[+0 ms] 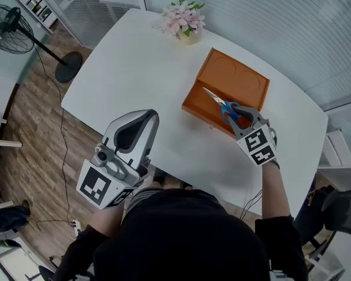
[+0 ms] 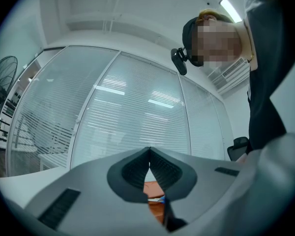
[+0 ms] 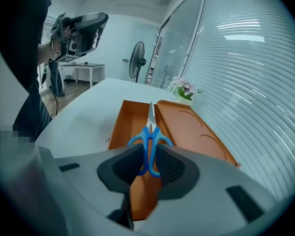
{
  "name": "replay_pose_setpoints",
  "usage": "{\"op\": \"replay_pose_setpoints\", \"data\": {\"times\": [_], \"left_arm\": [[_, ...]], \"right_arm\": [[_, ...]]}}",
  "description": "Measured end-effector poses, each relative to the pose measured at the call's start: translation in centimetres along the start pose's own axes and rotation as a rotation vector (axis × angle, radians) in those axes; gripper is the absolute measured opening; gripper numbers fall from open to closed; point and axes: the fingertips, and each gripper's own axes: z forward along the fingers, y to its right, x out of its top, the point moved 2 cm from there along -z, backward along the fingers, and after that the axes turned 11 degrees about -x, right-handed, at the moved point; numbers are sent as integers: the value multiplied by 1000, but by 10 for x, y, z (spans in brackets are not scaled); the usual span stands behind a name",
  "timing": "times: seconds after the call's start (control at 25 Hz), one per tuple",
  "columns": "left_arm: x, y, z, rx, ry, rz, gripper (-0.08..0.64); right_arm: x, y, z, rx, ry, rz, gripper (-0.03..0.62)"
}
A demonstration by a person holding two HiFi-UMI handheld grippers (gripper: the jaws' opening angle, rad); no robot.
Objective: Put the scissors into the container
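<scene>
Pinching scissors (image 3: pixel 150 134) above orange container (image 3: pixel 129 118), right tongs (image 3: pixel 148 157), left tongs (image 2: pixel 149 154) pressed together, shown only by left gripper view.

Bright, even, cool indoor light. Lit from a ceiling lamp (image 2: pixel 230 9), mirrored as streaks in the glass wall (image 2: pixel 137 107). Near glare on the white table (image 1: pixel 134 81); faint, soft shadows. Strong fisheye bending, dark corners in both gripper views.
</scene>
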Motion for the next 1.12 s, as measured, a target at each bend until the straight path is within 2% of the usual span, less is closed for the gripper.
{"op": "replay_pose_setpoints", "data": {"times": [0.16, 0.8, 1.12], "left_arm": [[3, 1, 2, -4, 12, 0, 12], [4, -9, -10, 25, 6, 7, 12], [9, -12, -12, 26, 3, 15, 12]], "right_arm": [[-4, -1, 3, 5, -61, -48, 87], [-11, -17, 28, 130, -286, -130, 87], [-11, -19, 32, 159, -325, -149, 87]]}}
